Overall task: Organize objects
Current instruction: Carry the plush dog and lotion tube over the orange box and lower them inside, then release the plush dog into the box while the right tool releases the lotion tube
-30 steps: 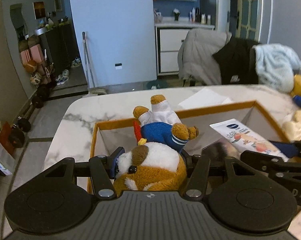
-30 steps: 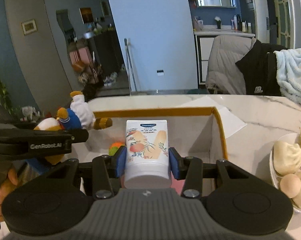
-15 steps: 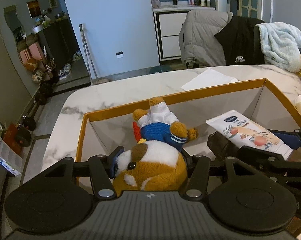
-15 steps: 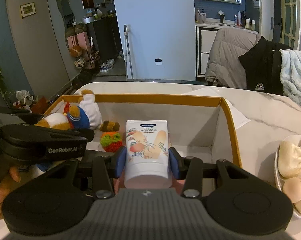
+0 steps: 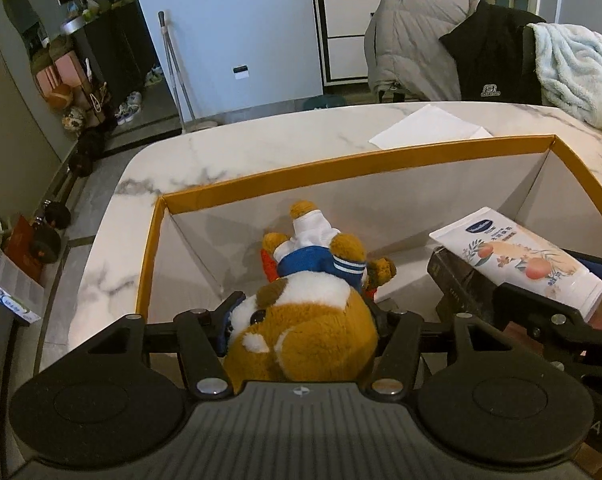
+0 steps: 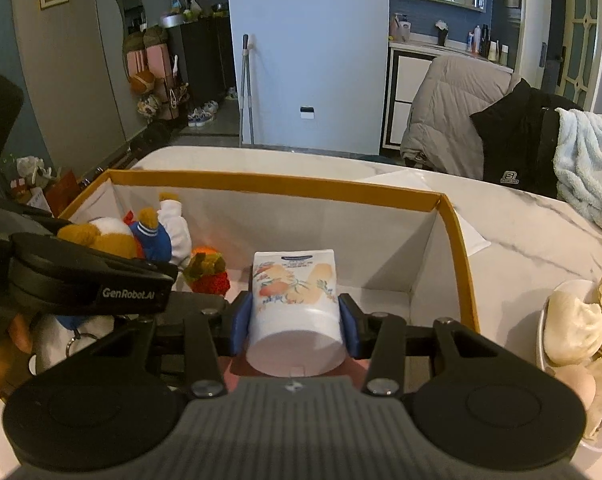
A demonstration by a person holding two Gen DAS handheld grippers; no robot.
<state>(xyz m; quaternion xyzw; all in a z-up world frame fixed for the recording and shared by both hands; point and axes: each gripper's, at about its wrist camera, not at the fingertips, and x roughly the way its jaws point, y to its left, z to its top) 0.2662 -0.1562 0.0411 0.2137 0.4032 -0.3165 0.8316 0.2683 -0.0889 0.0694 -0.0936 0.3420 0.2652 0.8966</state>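
Both wrist cameras are looking forward and downward, very near, into the same orange-rimmed box (image 5: 341, 160) (image 6: 277, 184) on the worktop (image 5: 229, 148).

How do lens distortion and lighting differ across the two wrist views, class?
Left wrist view: strong fisheye bend, the box rim curves and the corners go dark; the plush toy is sharp. Right wrist view: same bowing, even indoor light, faint shadow inside the box; the tube is crisp, its near cap slightly soft.

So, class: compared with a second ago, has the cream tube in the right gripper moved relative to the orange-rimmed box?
Yes. The cream tube, clamped in the right gripper, has come down: earlier it overlapped the box far rim, now it sits below that rim against the inner wall.
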